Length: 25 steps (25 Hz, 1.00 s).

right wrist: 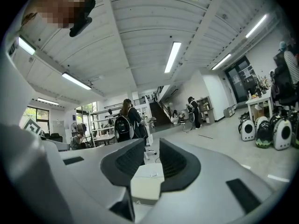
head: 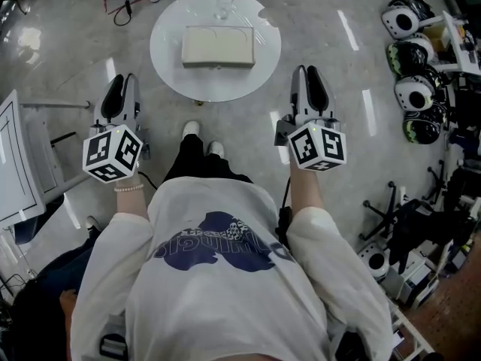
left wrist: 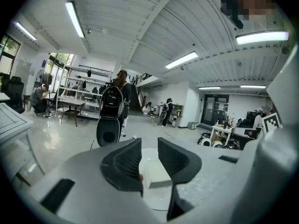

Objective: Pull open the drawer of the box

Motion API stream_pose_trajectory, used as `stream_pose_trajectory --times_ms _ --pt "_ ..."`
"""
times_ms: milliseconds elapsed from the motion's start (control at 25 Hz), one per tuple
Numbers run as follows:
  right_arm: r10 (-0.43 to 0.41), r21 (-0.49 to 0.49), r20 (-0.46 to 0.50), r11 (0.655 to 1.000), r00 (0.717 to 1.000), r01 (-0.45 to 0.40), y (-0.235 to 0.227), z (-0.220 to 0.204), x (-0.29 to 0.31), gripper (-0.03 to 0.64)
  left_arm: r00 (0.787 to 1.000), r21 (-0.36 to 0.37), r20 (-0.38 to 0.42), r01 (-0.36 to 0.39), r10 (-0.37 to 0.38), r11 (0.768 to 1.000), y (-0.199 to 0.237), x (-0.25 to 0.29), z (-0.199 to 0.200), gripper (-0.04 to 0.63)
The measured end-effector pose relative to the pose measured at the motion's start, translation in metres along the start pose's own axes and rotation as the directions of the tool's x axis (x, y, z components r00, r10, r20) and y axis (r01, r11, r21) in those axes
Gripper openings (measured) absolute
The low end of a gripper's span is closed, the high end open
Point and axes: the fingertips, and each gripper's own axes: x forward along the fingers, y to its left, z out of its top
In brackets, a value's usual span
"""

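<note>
A cream rectangular box (head: 218, 47) lies in the middle of a round white table (head: 167, 59) ahead of me; from the head view no drawer stands out from it. My left gripper (head: 120, 90) hovers short of the table's left edge, jaws apart and empty. My right gripper (head: 310, 85) hovers off the table's right edge, also open and empty. In the left gripper view the box (left wrist: 156, 174) shows far beyond the left gripper (left wrist: 149, 155). The right gripper view shows the box (right wrist: 148, 178) past the gap of the right gripper (right wrist: 152, 155).
Several white and black helmet-like devices (head: 413, 89) stand on the floor at the right. A white panel (head: 15, 156) stands at my left. A black chair (left wrist: 111, 118) is behind the table. People (right wrist: 128, 120) stand and sit farther back in the hall.
</note>
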Motion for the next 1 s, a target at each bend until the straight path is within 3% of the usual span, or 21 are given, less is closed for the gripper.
stream_pose_trajectory --times_ms 280,480,800,1000 --pt "-0.004 -0.012 -0.011 1.000 1.000 0.004 0.015 -0.010 0.034 0.084 0.999 -0.010 -0.042 0.020 -0.021 1.000 0.018 0.032 -0.007 0.095" --pt "-0.032 -0.019 -0.058 0.999 0.998 0.031 0.025 -0.025 0.060 0.086 0.984 -0.030 -0.155 0.080 -0.084 0.996 0.024 0.077 -0.033 0.101" --pt "-0.099 -0.031 -0.111 0.995 0.989 0.096 0.029 -0.045 0.101 0.091 0.905 -0.059 -0.379 0.187 -0.195 0.981 0.023 0.166 -0.098 0.110" --pt "-0.133 -0.044 -0.154 0.991 0.979 0.128 0.028 -0.061 0.109 0.095 0.832 -0.098 -0.501 0.219 -0.238 0.971 0.015 0.196 -0.144 0.110"
